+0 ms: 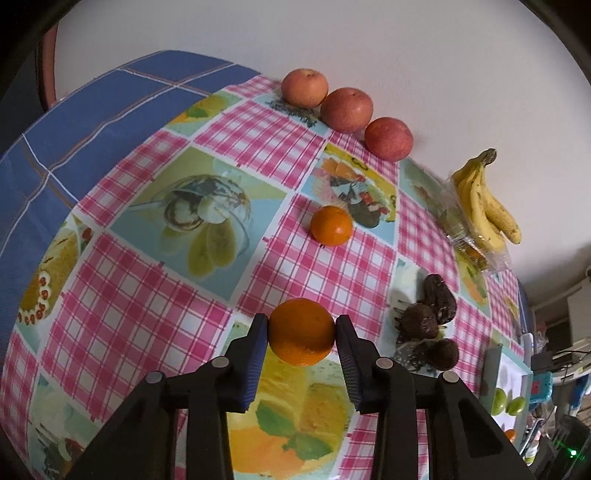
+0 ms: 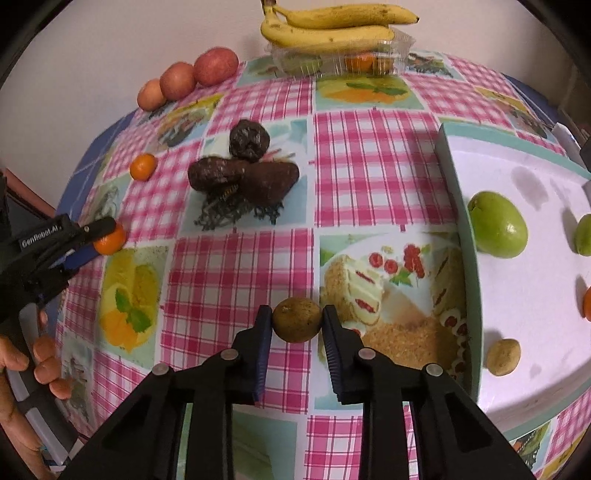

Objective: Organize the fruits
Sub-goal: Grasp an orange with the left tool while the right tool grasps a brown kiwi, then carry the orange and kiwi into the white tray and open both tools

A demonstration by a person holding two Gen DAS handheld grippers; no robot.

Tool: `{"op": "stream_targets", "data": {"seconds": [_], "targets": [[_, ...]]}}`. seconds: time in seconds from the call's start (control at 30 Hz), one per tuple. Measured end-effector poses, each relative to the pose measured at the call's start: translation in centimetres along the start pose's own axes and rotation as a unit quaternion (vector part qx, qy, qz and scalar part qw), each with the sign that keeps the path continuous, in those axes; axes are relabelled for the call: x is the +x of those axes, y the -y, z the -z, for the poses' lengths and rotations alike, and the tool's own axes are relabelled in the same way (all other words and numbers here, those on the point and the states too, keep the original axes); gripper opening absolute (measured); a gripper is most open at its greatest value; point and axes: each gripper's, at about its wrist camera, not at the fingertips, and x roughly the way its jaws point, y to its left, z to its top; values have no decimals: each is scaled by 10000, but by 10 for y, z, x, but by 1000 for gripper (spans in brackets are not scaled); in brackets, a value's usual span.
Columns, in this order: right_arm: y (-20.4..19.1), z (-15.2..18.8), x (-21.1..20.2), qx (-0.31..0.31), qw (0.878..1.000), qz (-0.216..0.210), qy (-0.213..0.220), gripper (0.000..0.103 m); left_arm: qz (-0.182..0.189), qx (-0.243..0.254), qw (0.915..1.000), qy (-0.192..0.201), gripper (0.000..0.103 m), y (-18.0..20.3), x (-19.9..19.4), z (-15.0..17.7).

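We look across a table covered in a pink-checked cloth printed with cakes and desserts. At its right edge sits a white tray with a pale green rim, holding a green fruit, a small tan fruit and parts of two more fruits at the frame's edge. Along the far wall we see a bunch of bananas resting on a clear plastic box, and a row of three apples touching one another. Three dark brown fruits are clustered near the middle of the cloth.

The left gripper reaches in low from the table's left side, angled toward the centre, and its two jaws are pressed against either side of an orange. The person's hand is wrapped around its handle. A second, smaller orange lies alone on the cloth beyond it.

The right gripper points forward above the cloth just left of the tray, jaws closed on a small brownish-green fruit.
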Motion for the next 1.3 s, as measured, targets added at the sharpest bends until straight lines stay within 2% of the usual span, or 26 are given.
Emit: {"op": "stream_targets", "data": {"seconds": [0.47, 0.57, 0.77, 0.9, 1.1, 1.3], "targets": [[30, -41, -46, 245, 9964, 55, 804, 29, 189, 186, 9987, 446, 40, 44, -36, 2], [39, -47, -55, 242, 9948, 216, 966, 29, 251, 302, 9980, 501, 40, 59, -41, 7], [74, -53, -68, 494, 9921, 489, 1041, 29, 404, 661, 9957, 502, 40, 99, -44, 23], [113, -50, -77, 869, 9888, 677, 1011, 29, 554, 960, 9931, 384, 40, 129, -39, 37], [171, -37, -96, 1373, 9791, 1015, 1104, 29, 793, 1560, 9845, 112, 40, 183, -32, 68], [213, -27, -107, 1698, 9729, 1149, 1067, 29, 1074, 2255, 9679, -266, 40, 239, -22, 109]]}}
